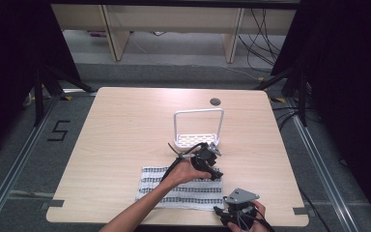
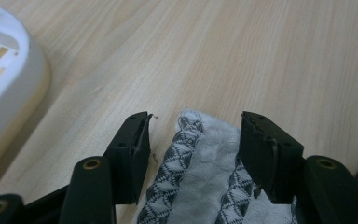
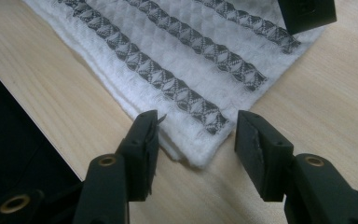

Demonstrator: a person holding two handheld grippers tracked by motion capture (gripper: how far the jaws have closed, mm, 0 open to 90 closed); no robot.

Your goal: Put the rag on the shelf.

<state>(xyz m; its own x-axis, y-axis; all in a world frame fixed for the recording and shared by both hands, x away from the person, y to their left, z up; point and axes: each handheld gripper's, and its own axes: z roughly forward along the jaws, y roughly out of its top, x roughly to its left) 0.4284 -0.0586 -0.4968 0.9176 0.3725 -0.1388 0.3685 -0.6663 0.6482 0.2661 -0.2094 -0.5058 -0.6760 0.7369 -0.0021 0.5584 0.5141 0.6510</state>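
Observation:
A folded white towel (image 1: 183,193) with grey patterned stripes lies flat near the table's front edge. My left gripper (image 1: 214,170) reaches across to the towel's far right corner. In the left gripper view my left gripper (image 2: 196,127) is open, and that corner of the towel (image 2: 200,156) lies between the jaws without being pinched. My right gripper (image 1: 224,211) sits at the towel's near right corner by the table edge. In the right gripper view my right gripper (image 3: 198,123) is open, its jaws either side of that corner of the towel (image 3: 168,51).
A white rack (image 1: 198,129) with a tall loop handle stands just beyond the towel, and its rim (image 2: 9,88) is close on the left in the left gripper view. The table's front edge (image 3: 37,126) runs right beside my right gripper. A cable hole (image 1: 215,101) sits at the back.

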